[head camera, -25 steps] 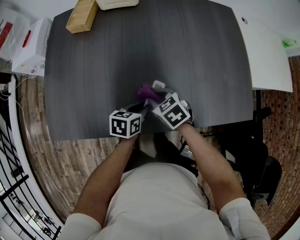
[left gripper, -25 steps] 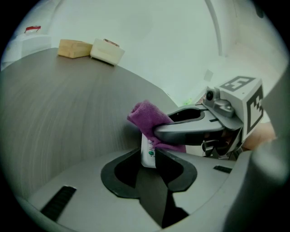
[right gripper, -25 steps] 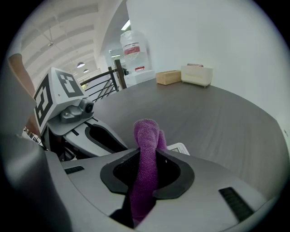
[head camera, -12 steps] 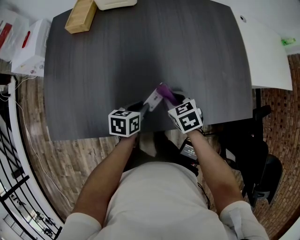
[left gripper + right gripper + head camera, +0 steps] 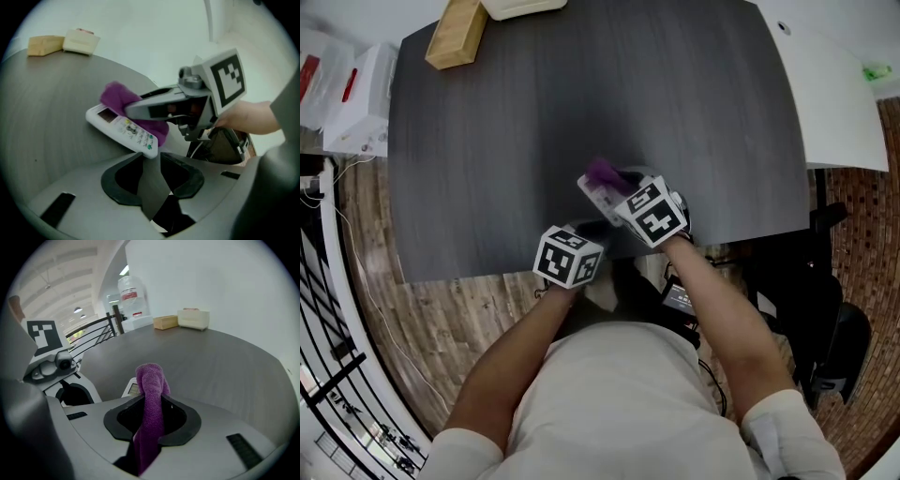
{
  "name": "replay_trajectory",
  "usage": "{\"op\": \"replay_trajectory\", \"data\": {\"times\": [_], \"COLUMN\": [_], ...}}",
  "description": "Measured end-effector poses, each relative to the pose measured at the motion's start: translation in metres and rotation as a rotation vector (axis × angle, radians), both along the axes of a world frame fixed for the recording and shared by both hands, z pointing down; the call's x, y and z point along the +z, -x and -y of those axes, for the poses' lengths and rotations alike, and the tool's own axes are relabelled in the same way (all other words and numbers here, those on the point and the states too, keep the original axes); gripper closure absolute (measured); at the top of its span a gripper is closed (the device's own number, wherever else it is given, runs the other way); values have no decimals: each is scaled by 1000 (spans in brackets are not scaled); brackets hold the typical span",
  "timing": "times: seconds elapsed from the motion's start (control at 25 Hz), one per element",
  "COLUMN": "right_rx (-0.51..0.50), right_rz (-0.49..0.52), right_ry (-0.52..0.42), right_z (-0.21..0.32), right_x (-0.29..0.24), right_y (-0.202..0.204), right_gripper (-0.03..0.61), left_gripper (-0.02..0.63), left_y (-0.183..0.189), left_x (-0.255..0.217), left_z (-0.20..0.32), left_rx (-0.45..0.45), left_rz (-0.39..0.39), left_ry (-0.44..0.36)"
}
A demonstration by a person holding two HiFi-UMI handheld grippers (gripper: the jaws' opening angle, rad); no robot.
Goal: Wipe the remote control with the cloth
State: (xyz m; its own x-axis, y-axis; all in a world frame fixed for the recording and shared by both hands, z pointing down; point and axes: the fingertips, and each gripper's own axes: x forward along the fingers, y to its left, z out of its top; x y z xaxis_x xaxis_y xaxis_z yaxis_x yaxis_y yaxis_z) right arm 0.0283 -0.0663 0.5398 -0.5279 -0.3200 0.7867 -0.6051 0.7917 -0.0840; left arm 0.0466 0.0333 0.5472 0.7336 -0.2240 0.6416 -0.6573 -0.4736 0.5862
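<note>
Remote control gripped over the near middle of the table (image 5: 487,141), cloth applied.
The remote control (image 5: 124,131) runs with its long axis away and leftward from the left gripper (image 5: 150,157), whose narrowly parted jaws appear clamped on its near end. The right gripper (image 5: 151,398), just beside it, is closed tight on the purple cloth (image 5: 151,380) and presses it onto the remote's far right half.
</note>
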Motion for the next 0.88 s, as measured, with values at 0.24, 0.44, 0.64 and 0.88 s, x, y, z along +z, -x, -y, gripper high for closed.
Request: {"op": "replay_trajectory", "data": {"times": [0.24,0.44,0.64,0.88], "right_rx": [-23,57,72,89], "right_rz": [42,83,93,87], "right_ry": [-27,-19,-7,-7], "right_z": [4,-2,-16,-21], "right_x": [-14,-21,-25,-28], "right_y": [6,-18,-27,-37], "right_gripper": [492,492,492,492], "left_gripper": [452,353,330,327], "left_y": [19,67,53,45], "left_x": [-21,-37,-16,10], "left_z": [0,46,52,52], "left_rx": [156,411,952,1217], "left_rz": [58,330,459,493], "left_ry": [-176,-548,-711,-695]}}
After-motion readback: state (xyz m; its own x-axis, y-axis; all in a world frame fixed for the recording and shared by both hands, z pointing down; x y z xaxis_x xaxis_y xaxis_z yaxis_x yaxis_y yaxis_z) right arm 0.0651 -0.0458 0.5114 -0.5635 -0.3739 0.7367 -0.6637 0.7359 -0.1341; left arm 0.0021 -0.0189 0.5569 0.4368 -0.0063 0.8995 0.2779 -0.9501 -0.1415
